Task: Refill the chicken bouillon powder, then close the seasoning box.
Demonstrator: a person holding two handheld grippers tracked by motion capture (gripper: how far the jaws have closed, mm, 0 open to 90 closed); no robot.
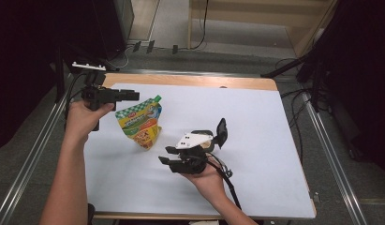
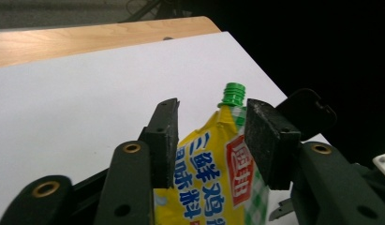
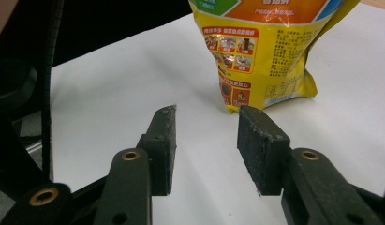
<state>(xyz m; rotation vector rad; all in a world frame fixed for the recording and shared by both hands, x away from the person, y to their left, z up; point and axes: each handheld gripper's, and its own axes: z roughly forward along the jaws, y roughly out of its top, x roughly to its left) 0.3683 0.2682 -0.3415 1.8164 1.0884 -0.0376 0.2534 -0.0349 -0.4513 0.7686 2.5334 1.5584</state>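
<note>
We are seeing the pouch (image 1: 141, 123) standing unheld on the tabletop (image 1: 255, 140); left hand-held gripper (image 2: 211, 140) straddling its top, pads clear; right hand-held gripper (image 3: 206, 145) at 4 o'clock, gaping empty. Grasp remaining.

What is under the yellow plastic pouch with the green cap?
The yellow plastic pouch stands on the white table sheet. The patch beneath its base is covered, so unseen.

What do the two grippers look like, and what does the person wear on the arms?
Both the left gripper and right gripper are black, with flat dark pads and brass-coloured rivets. The right one carries a white plate and a black cable. The forearms are bare, no sleeves visible.
</note>
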